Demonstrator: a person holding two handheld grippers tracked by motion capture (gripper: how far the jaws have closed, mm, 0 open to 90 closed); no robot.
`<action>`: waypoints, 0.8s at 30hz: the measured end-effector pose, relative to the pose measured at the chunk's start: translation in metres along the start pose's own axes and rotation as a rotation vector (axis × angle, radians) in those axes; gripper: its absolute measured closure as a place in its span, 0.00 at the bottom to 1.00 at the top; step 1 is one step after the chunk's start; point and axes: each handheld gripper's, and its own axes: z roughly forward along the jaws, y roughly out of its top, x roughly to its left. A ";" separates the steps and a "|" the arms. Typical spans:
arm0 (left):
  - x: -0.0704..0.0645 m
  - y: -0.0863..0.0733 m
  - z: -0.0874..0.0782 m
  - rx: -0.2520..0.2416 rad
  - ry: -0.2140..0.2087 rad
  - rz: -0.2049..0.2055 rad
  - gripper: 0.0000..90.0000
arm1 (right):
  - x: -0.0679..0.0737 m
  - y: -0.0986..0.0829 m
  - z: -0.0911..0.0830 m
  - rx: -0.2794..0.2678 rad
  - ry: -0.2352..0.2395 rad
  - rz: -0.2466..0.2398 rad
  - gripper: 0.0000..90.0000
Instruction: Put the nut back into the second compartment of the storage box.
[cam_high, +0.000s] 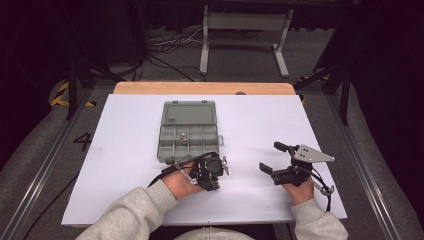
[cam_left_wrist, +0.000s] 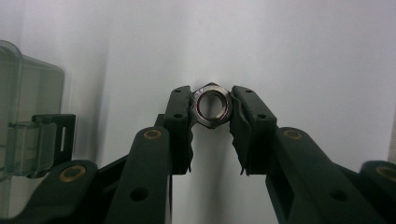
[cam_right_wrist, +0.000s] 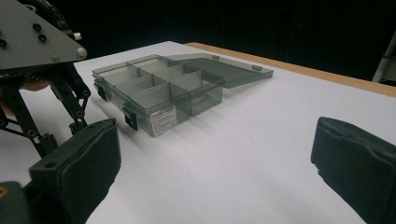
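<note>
The left gripper (cam_left_wrist: 212, 109) pinches a steel nut (cam_left_wrist: 212, 105) between its jaws, just beside the open organizer box (cam_high: 189, 131). The right gripper (cam_high: 276, 156) is spread wide, holding nothing.

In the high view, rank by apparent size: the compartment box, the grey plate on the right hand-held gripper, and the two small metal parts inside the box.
1. Compartment box, largest.
2. Grey plate on the right hand-held gripper.
3. Two metal parts, smallest; they look alike, so unranked between themselves.

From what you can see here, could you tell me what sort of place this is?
Probably a lab recording station: a white-covered table against dark curtains, loose cables on the floor, and a metal stand behind.
</note>
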 end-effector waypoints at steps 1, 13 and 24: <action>0.000 0.000 -0.002 -0.007 -0.001 -0.005 0.77 | 0.000 0.000 0.000 0.001 0.000 -0.001 0.02; 0.007 -0.002 -0.037 -0.065 0.015 -0.017 0.77 | 0.000 0.000 0.000 0.002 0.002 -0.001 0.02; 0.021 -0.002 -0.071 -0.108 0.074 -0.025 0.78 | -0.001 0.000 0.000 0.004 0.003 0.000 0.02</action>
